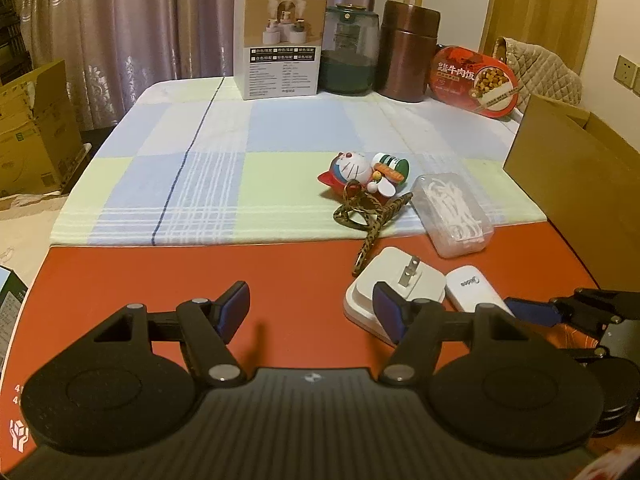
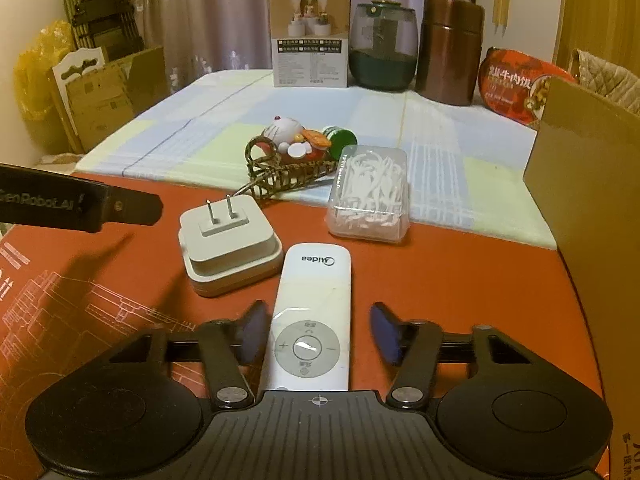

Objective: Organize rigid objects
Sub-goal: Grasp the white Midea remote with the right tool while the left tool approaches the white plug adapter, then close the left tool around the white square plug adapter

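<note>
Red tabletop (image 2: 460, 280): checked cloth (image 1: 240, 152), charger (image 2: 228, 248), remote (image 2: 312, 300), maybe floss-pick box (image 2: 368, 196).

You see a glossy white plastic remote (image 2: 310, 320) on the matt red board (image 2: 460, 280); beyond it lies a checked cotton-looking cloth (image 2: 224, 128) (slightly creased). Far right, the brown canister (image 2: 448, 50) gleams like polished metal; the floss box (image 2: 370, 196) is clear plastic.

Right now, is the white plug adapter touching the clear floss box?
Apart. The right wrist view shows bare red surface between plug adapter and floss box.
</note>
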